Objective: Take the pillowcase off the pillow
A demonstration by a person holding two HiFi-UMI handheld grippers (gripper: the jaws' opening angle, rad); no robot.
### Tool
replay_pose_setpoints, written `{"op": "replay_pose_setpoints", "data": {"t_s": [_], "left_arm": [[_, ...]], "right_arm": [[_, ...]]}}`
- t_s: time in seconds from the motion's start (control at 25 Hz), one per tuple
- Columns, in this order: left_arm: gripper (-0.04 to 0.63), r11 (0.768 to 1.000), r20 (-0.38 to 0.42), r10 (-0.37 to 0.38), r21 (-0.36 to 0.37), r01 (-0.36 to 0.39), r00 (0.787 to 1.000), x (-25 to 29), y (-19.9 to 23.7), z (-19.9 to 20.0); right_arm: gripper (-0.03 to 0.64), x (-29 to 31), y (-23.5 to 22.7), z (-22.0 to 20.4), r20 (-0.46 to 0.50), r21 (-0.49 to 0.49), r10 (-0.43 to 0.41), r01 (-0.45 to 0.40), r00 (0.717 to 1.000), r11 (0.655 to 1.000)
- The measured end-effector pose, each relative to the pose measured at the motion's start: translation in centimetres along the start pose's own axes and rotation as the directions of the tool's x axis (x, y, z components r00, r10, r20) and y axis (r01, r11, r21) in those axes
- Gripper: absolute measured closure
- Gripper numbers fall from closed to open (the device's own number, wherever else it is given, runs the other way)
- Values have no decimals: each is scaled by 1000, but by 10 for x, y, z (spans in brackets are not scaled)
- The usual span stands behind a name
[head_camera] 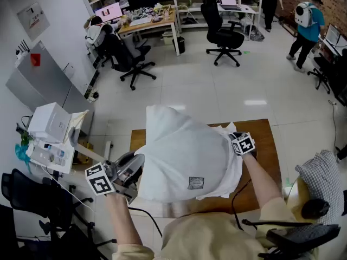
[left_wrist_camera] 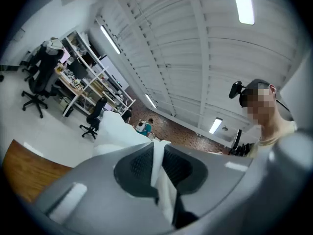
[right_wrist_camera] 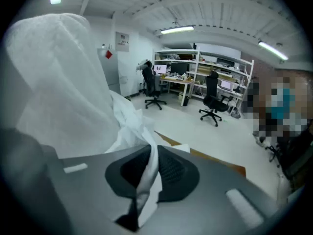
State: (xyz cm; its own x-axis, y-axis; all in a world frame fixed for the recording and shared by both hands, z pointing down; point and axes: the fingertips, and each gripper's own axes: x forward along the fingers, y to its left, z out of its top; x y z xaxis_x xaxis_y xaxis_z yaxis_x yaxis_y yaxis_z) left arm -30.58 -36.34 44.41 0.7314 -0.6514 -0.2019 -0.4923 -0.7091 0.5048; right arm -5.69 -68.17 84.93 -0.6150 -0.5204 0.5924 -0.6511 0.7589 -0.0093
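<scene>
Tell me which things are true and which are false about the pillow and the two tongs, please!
1. The left tongs pinch the white pillowcase. True.
2. The right tongs are wide open with nothing in them. False: they are shut on the pillowcase too.
3. The pillow lies flat on the floor. False: it is held up above the wooden table.
4. The office chairs in the back are black. True.
5. Nobody else is in the room. False: other people are at the far side.
</scene>
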Motion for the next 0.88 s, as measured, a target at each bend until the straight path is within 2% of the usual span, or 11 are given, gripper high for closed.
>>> {"op": "replay_pose_setpoints", "data": {"t_s": [0.12, 0.24, 0.28, 0.32, 0.36, 0.4, 0.52, 0.6, 0.68, 0.76, 0.88], "left_arm": [[563, 999, 14, 20, -44, -19, 1000, -10, 22, -10], [563, 997, 40, -21, -78, 24, 999, -6, 29, -2], [563, 996, 48, -27, -85, 31, 998, -3, 29, 3], [563, 996, 50, -28, -88, 33, 998, 1, 30, 8], [563, 995, 46, -28, -90, 33, 999, 6, 31, 13], [563, 995, 39, -30, -89, 34, 999, 10, 31, 17], [563, 996, 14, -48, -70, 49, 999, 24, 27, 33], [563, 997, 0, -50, -50, 50, 999, 33, 25, 49], [563, 1000, -20, -27, -8, 27, 999, 41, 26, 66], [563, 996, -59, 22, 86, -17, 998, 48, 23, 80], [561, 955, -129, 123, 283, -82, 984, 58, 13, 89]], "right_arm": [[586, -7, -27, -31, -18, 112, -15, 17, 1000, 994], [581, -8, -17, -19, 59, 206, 22, -34, 998, 978], [558, -15, -11, -8, 96, 234, 30, -52, 995, 971], [504, -27, -3, 6, 139, 258, 39, -74, 990, 963], [449, -44, 7, 21, 184, 273, 51, -101, 982, 957], [426, -64, 18, 34, 230, 277, 65, -129, 971, 952], [400, -128, 63, 59, 336, 259, 118, -212, 935, 942], [399, -161, 99, 60, 351, 248, 166, -263, 922, 933], [397, -183, 132, 53, 340, 242, 201, -292, 918, 925], [393, -195, 160, 41, 317, 241, 214, -296, 924, 924], [393, -196, 197, 12, 275, 245, 226, -295, 935, 923]]}}
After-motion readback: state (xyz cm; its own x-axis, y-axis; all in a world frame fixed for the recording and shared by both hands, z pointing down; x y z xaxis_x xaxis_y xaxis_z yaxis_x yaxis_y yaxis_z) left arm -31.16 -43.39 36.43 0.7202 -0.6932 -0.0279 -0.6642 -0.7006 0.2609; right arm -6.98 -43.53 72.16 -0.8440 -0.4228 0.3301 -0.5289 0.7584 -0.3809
